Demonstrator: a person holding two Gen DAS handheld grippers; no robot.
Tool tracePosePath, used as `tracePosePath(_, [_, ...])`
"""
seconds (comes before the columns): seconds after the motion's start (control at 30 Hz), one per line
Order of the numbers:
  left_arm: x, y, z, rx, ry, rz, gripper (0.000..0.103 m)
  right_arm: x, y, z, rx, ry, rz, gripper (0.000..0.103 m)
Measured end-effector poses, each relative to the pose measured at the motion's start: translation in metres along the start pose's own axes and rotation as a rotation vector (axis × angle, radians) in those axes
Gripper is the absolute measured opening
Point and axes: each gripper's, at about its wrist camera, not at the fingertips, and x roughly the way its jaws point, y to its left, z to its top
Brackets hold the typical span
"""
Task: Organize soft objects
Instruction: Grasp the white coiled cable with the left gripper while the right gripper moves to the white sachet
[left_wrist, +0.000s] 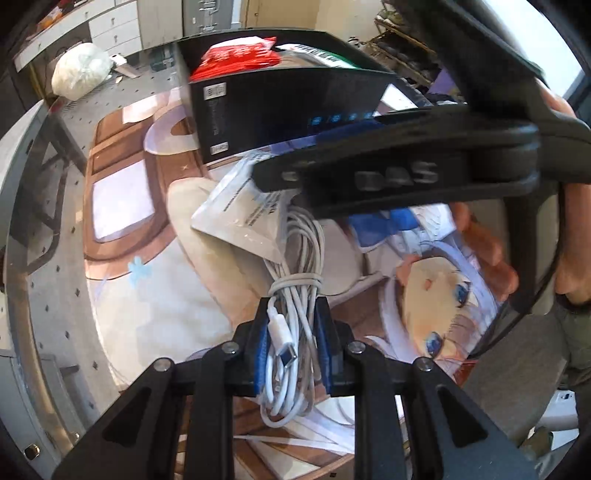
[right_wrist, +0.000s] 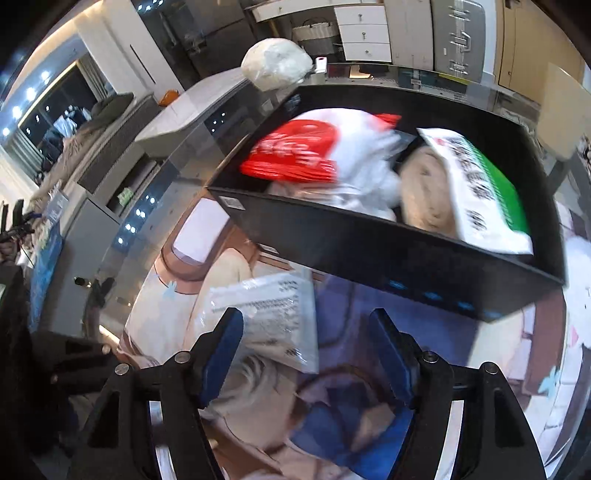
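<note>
- My left tongs (left_wrist: 291, 321) are pinching a bundled white charging cable (left_wrist: 295, 295), its coils squeezed between the blue pads, with one plug lying against the left pad.
- The cable bundle is hanging out past the fingertips, over a table (left_wrist: 48, 236) covered by a printed cartoon mat (left_wrist: 177, 295).
- Just beyond the cable, a flat clear plastic packet with printed text (left_wrist: 236, 218) is lying on the mat, near the foot of a black open-topped box (left_wrist: 280, 107).
- My right tongs (right_wrist: 306, 332) are standing spread, with nothing pressed between the blue pads; from the right wrist view the same packet (right_wrist: 269, 317) is showing in the gap, nearer the left finger, lying on the mat below.
- In the left wrist view my right tongs (left_wrist: 388, 173) are crossing the upper right as a blurred black shape, with a person's hand (left_wrist: 569, 236) behind them.
- The black box (right_wrist: 369, 243) is sitting on the mat ahead of both tongs, already holding soft things: a red and white plastic bag (right_wrist: 295, 155), a beige rolled cloth (right_wrist: 424, 195) and a white and green printed pack (right_wrist: 484, 188) leaning over the front wall.
- A crumpled whitish bag (right_wrist: 277, 66) is resting on the table's far edge behind the box.
</note>
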Motion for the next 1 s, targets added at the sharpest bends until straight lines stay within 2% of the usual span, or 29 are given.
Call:
tracePosePath(0.1, [-0.007,-0.014,0.001,0.032,-0.026,-0.069,0.020,-0.006,0.001,0.003,0.010,-0.020,0.001,0.072])
tracePosePath(0.23, [-0.007,-0.033,-0.002,0.088,-0.011,-0.068,0.020,-0.020,-0.007,-0.002,-0.010,-0.050,-0.041,0.072])
tracePosePath(0.4, [0.000,-0.035,-0.006,0.086,0.020,-0.061,0.020,-0.011,-0.008,-0.008,0.007,-0.011,0.009,0.072])
tracePosePath(0.53, [-0.001,-0.031,-0.014,0.065,0.024,-0.077,0.021,0.009,0.008,-0.007,-0.084,0.017,-0.061,0.072])
tracePosePath(0.6, [0.001,-0.034,-0.013,0.069,0.030,-0.074,0.021,0.010,0.016,-0.008,-0.158,0.017,-0.136,0.056])
tracePosePath(0.63, [0.001,-0.035,-0.013,0.071,0.032,-0.073,0.021,0.008,0.015,-0.009,-0.168,0.017,-0.126,0.049])
tracePosePath(0.7, [0.005,-0.025,-0.004,0.070,0.035,-0.075,0.021,0.002,0.007,-0.012,-0.138,0.029,-0.115,0.025])
tracePosePath(0.87, [0.011,-0.015,0.008,0.068,0.036,-0.055,0.021,-0.019,-0.020,-0.032,-0.109,0.038,-0.131,0.023])
tracePosePath(1.0, [0.007,-0.003,0.013,0.046,-0.003,0.044,0.021,-0.036,-0.046,-0.050,-0.067,0.040,-0.161,0.023])
